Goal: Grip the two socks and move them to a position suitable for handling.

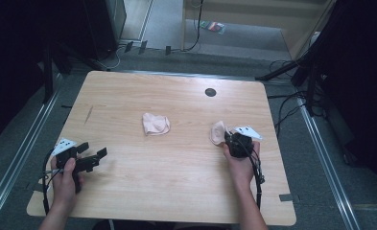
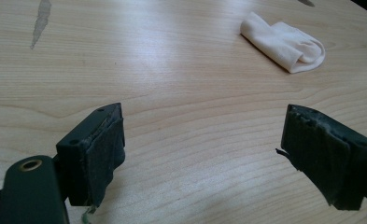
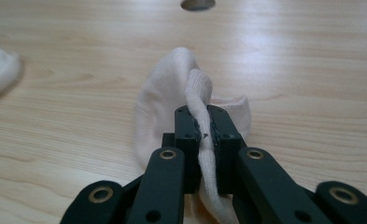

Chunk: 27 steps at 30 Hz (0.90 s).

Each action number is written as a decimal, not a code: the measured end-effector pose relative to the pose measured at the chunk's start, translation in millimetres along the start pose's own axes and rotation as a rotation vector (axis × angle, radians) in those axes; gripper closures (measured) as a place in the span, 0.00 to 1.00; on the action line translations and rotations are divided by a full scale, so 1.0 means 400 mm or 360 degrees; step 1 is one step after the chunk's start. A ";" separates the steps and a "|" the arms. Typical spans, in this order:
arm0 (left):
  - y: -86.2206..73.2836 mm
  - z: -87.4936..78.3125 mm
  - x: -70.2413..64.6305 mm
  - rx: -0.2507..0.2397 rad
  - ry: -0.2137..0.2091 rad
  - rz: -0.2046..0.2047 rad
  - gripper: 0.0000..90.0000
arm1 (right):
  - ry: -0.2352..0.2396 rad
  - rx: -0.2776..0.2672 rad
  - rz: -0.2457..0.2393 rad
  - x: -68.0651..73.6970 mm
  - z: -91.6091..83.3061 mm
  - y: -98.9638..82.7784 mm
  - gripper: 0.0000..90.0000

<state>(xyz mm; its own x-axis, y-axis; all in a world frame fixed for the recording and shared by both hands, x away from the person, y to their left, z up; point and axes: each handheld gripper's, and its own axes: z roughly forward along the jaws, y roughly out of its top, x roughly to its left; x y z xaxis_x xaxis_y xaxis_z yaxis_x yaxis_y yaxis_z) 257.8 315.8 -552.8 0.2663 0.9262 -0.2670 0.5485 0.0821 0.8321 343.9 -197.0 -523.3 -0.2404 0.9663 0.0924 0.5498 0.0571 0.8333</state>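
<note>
- The right gripper (image 3: 203, 140) is pinching a fold of the pale pink sock (image 3: 172, 88) tightly between its two black jaws; the fabric is bunching up above the pads and trailing down below them.
- In the high view this right gripper (image 1: 230, 139) is sitting at about four o'clock from the table's middle, with the gripped sock (image 1: 218, 132) just at its ten o'clock side, partly resting on the wooden table (image 1: 176, 191).
- A second sock (image 1: 155, 123), folded or crumpled, is lying near the table's centre, well apart from the held one, roughly at nine o'clock from the right gripper.
- The left gripper (image 1: 90, 149) is resting near the table's seven o'clock edge with its jaws standing wide apart and nothing between them; from its own view the second sock (image 2: 284, 42) is lying at about one o'clock, far ahead.
- Judging by the grip, the pick-up of the first sock is being completed and a lift is in hand.
- The next move is probably calling for carrying this sock toward the other one, keeping the pinch firm so the loose fabric is not slipping out, while the left gripper is reaching in to help pair them.
</note>
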 end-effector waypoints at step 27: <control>0.000 -0.054 -0.116 -0.0103 0.0072 0.0143 0.15 | 0.0410 -0.0097 -0.0058 0.248 -0.208 0.013 0.94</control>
<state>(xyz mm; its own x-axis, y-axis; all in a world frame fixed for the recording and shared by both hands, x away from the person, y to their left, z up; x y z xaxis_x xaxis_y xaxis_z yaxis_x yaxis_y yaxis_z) 228.3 280.8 -530.1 0.2751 0.9465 -0.1690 0.4715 0.0204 0.8816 256.6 -121.8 -464.4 -0.4595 0.8675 0.1908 0.4897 0.0682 0.8692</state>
